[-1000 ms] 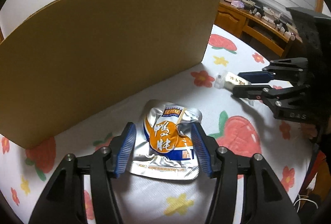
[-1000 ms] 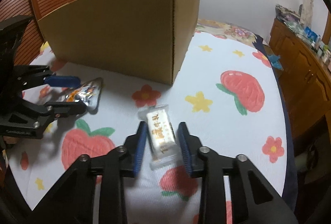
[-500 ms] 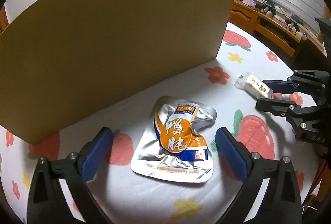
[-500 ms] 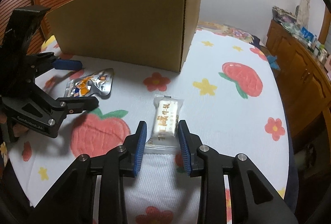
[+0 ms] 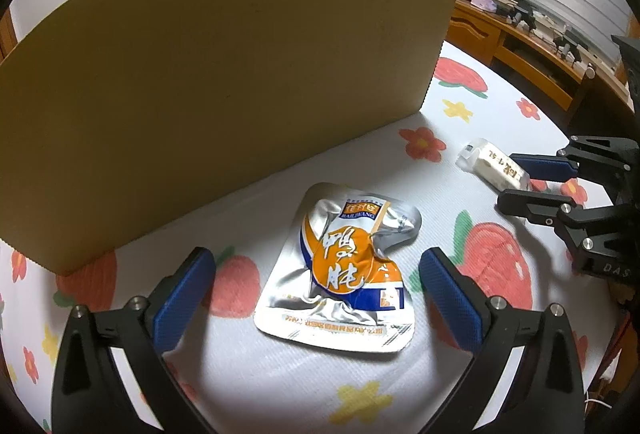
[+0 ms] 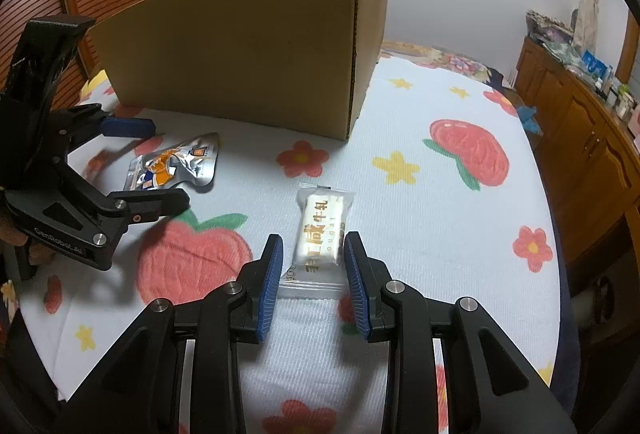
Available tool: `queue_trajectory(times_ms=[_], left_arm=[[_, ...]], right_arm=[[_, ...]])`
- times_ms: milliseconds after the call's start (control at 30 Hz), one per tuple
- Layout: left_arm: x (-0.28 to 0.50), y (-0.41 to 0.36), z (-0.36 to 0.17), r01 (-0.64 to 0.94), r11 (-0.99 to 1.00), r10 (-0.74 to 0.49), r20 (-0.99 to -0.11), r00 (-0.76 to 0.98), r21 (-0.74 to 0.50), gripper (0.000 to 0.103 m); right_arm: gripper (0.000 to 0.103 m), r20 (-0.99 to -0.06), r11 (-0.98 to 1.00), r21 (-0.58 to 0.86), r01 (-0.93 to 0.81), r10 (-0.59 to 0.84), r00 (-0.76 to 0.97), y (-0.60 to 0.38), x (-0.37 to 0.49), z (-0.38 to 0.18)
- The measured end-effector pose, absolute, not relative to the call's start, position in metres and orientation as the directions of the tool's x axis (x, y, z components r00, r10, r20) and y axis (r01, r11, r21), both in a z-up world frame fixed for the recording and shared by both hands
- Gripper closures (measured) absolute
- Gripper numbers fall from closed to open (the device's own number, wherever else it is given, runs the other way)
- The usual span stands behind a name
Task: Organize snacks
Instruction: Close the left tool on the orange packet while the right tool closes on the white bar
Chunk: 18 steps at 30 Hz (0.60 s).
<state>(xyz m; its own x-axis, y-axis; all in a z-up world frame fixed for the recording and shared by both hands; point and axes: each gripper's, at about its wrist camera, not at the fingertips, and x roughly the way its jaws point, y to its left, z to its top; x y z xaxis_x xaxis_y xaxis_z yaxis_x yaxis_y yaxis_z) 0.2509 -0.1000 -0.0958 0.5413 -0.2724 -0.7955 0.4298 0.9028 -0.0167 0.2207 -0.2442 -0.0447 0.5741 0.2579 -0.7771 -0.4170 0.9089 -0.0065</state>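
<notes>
Silver foil pouch [image 5: 344, 270] lies flat on the bed sheet [image 5: 460, 386] between your left gripper [image 5: 316, 294] jaws, which have just been opening and stand wide apart, not touching it. Your right gripper [image 6: 314, 274] jaws are narrow around the white candy bar [image 6: 322, 230]; whether they clamp it I cannot tell. Both snacks lie before the cardboard box [image 6: 248, 49].
</notes>
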Motion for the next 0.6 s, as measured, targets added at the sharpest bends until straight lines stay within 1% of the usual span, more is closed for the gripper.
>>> queue_trajectory(times_ms=[100, 267, 400, 500, 567, 600], left_arm=[[0.252, -0.103, -0.095, 0.447, 0.894, -0.284, -0.797, 0.534, -0.019, 0.002], [0.254, -0.105, -0.092, 0.463, 0.886, -0.296, -0.797, 0.527, -0.023, 0.014], [0.262, -0.106, -0.088, 0.466, 0.884, -0.309, -0.805, 0.506, -0.046, 0.02], [0.265, -0.11, -0.087, 0.478, 0.878, -0.298, -0.816, 0.495, -0.03, 0.025], [0.266, -0.116, -0.086, 0.496, 0.868, -0.294, -0.822, 0.489, -0.015, 0.033], [0.267, -0.118, -0.085, 0.502, 0.865, -0.295, -0.824, 0.484, -0.015, 0.035]], right_arm=[[0.074, -0.777, 0.909, -0.007, -0.417, 0.257, 0.574, -0.244, 0.221, -0.045], [0.074, -0.777, 0.909, -0.007, -0.417, 0.258, 0.575, -0.244, 0.22, -0.045], [0.074, -0.777, 0.909, -0.007, -0.417, 0.258, 0.575, -0.244, 0.221, -0.045], [0.074, -0.777, 0.909, -0.008, -0.417, 0.257, 0.575, -0.244, 0.22, -0.045], [0.074, -0.777, 0.909, -0.006, -0.417, 0.259, 0.574, -0.244, 0.221, -0.045], [0.074, -0.777, 0.909, -0.005, -0.417, 0.259, 0.574, -0.245, 0.221, -0.045]])
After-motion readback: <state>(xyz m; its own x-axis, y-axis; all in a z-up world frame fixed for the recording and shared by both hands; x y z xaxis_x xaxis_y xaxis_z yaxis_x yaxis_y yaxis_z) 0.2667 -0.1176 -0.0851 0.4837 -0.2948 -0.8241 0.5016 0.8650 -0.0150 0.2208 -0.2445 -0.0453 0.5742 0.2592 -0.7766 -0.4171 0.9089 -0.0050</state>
